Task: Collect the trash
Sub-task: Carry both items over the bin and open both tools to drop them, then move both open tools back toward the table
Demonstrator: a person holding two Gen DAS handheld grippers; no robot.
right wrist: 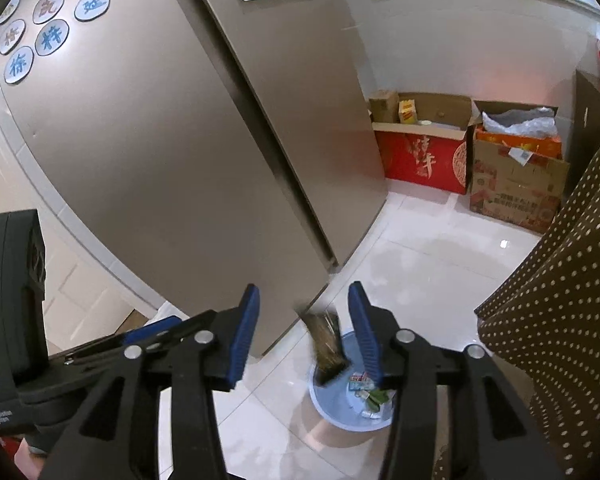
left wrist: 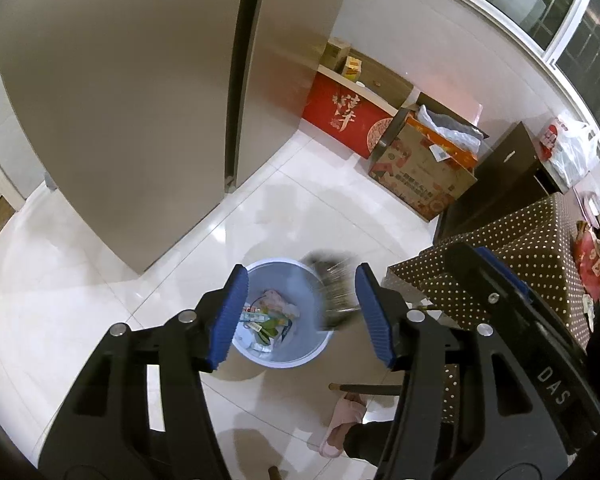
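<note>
Bright, even indoor light. Soft glare sheens the floor point(left wrist: 320, 208) beside the fridge point(left wrist: 140, 100). A dark falling item point(left wrist: 334, 292) above the bin point(left wrist: 280, 356) is motion-blurred. Fisheye bending and black vignette mark the edges.

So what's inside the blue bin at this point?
The blue bin holds wrappers: a pink crumpled piece, green and white packets. A blurred dark item is above its rim, covering that edge. The left gripper's finger hides the bin's left side.

"DAS" on the right hand-held gripper point(left wrist: 496, 280); "徐" on a fridge magnet point(right wrist: 19, 65)
</note>
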